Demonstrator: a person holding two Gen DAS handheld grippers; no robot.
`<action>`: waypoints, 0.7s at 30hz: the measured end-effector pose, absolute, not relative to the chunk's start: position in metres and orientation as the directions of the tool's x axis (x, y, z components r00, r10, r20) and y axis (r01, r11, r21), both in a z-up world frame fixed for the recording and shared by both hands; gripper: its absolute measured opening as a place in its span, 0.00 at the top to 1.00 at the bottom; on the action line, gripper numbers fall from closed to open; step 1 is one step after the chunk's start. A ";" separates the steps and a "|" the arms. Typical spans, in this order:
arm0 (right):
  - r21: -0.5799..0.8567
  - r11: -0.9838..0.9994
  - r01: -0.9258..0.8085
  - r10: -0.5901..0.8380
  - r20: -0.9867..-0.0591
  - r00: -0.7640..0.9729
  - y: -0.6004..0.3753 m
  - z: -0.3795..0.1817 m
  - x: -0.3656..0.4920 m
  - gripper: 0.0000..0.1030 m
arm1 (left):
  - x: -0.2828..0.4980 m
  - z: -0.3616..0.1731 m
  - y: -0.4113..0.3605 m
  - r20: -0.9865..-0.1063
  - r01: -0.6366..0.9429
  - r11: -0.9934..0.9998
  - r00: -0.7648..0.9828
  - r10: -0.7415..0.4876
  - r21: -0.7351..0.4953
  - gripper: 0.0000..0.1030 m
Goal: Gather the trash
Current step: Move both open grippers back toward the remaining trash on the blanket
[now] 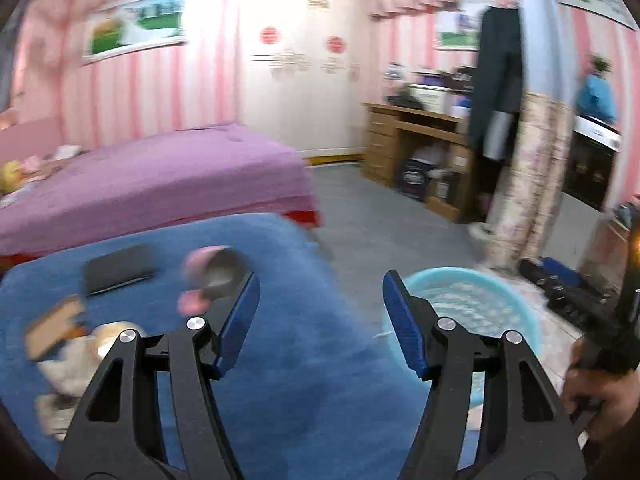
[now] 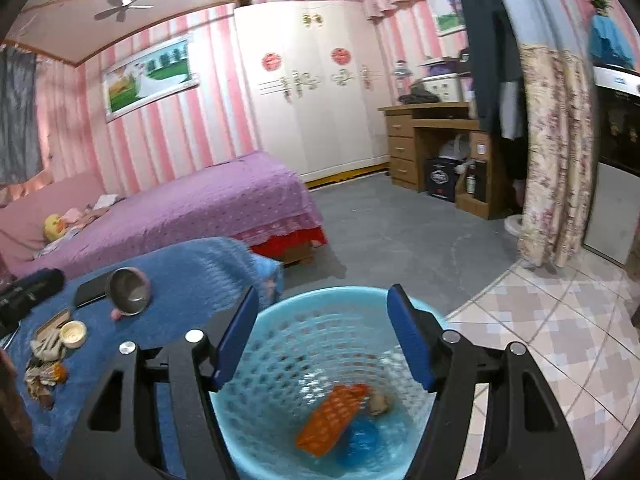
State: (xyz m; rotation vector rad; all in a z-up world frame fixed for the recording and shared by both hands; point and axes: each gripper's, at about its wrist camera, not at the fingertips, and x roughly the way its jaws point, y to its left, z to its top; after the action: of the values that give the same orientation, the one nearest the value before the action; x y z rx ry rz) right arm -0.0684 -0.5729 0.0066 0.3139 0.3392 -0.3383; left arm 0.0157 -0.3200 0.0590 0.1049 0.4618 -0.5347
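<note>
On the far left of the bench (image 2: 192, 280), which has a blue cloth on it, there is still trash. A heap of crumpled scraps (image 2: 42, 364) lies at the near left edge. Just beside it sits a small round cream tub (image 2: 73, 334) and a flat brown piece (image 2: 52, 322). A bit farther back lies a dark flat thing (image 2: 90, 292), maybe a phone or a wallet. Next to it a shiny metal bowl (image 2: 129, 291) is tipped on its side, with pink bits under it.

The left claw (image 1: 320, 316) hangs over the blue cloth. Its two blue fingers are wide apart and nothing is between them.

To the right, on the floor just beside the bench, stands the light blue trash basket (image 2: 320, 300). The right claw (image 2: 324, 340) hangs right above it, spread apart and holding nothing. Down in the basket lie an orange bumpy piece (image 2: 332, 416), a blue thing (image 2: 362, 442) and a small tan scrap (image 2: 380, 402).

So I think the job is partly done. Some trash is in, and the heap on the left still needs picking up.
</note>
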 end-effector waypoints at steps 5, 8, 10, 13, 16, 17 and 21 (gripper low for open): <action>0.212 0.946 0.246 -0.158 -0.359 0.920 -0.512 0.016 -0.043 0.35 | 0.029 0.062 -0.207 -0.457 0.320 0.947 0.849 -0.266 0.044 0.39; 0.208 0.964 0.167 -0.084 -0.357 0.930 -0.472 0.021 -0.027 0.35 | 0.034 0.055 -0.143 -0.468 0.212 0.976 0.868 -0.165 0.050 0.39; 0.203 0.973 0.112 -0.033 -0.358 0.933 -0.445 0.022 -0.018 0.35 | 0.036 0.043 -0.102 -0.468 0.131 0.990 0.879 -0.088 0.059 0.33; 0.189 0.981 0.037 0.035 -0.365 0.930 -0.400 0.021 -0.008 0.35 | 0.041 0.023 -0.057 -0.495 0.066 0.997 0.868 -0.040 0.035 0.33; 0.208 0.977 -0.056 0.135 -0.390 0.911 -0.355 0.016 0.004 0.35 | 0.039 0.014 -0.016 -0.526 0.035 0.999 0.849 -0.045 -0.030 0.30; 0.201 0.975 -0.090 0.165 -0.398 0.902 -0.338 0.014 0.008 0.35 | 0.038 0.011 -0.008 -0.529 0.024 0.999 0.848 -0.036 -0.031 0.28; 0.138 0.968 -0.209 0.249 -0.440 0.863 -0.275 0.004 0.017 0.35 | 0.031 -0.004 0.018 -0.552 0.014 1.000 0.834 -0.010 0.003 0.28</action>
State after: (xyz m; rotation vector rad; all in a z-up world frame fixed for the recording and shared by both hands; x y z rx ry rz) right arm 0.0168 -0.2752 0.0043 0.0868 0.4722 0.2408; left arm 0.0314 0.0178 -0.0044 0.0067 0.5848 -0.0124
